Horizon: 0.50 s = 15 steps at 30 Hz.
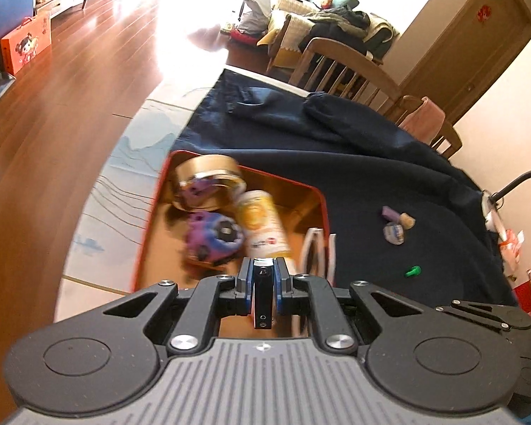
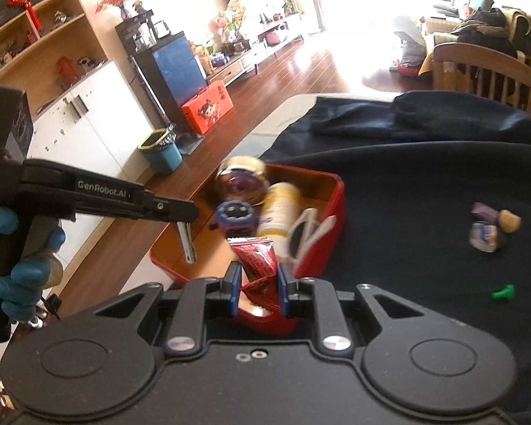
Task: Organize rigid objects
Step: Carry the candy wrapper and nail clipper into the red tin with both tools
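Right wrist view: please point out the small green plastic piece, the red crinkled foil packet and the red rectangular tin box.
small green plastic piece [image 2: 502,292], right wrist view, its middle.
red crinkled foil packet [image 2: 256,258], right wrist view, upper printed face.
red rectangular tin box [image 2: 331,219], right wrist view, outer right wall.

Left gripper [image 1: 262,276] clamped on slim black device [image 1: 262,295], above red tray [image 1: 143,244]. Tray holds gold tin [image 1: 209,173], purple toy [image 1: 212,235], yellow can [image 1: 263,225], white frame [image 1: 318,251] at right wall. On dark cloth [image 1: 354,184]: small trinkets [image 1: 396,225], green piece [image 1: 413,271], well apart from tray.
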Available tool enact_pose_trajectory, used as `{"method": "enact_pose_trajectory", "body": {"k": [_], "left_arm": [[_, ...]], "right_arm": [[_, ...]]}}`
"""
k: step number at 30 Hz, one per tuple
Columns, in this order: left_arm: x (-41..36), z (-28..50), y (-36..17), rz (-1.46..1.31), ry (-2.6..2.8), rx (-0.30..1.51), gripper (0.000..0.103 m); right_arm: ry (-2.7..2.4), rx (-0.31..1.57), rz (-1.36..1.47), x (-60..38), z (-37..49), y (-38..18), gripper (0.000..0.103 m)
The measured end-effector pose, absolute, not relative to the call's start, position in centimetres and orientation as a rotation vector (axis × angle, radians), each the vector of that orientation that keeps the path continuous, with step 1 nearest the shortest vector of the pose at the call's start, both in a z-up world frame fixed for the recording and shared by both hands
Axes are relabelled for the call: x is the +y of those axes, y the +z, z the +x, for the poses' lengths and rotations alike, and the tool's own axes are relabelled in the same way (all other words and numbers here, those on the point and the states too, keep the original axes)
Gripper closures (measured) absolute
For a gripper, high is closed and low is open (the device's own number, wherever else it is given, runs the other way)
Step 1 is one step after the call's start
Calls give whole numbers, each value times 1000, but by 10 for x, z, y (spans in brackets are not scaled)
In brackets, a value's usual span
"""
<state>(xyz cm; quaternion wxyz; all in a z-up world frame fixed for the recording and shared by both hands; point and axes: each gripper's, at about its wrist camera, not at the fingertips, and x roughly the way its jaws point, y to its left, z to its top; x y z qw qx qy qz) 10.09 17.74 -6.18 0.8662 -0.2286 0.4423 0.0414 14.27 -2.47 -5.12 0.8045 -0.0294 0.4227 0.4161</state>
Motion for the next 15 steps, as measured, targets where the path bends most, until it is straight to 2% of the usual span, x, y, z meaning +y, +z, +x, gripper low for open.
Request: {"method": "enact_pose_trajectory", "body": {"k": [15], "left_arm": [[208, 122, -98, -311, 96, 1023, 92]], "right_arm": [[883, 985, -161, 52, 136, -87, 83]]}}
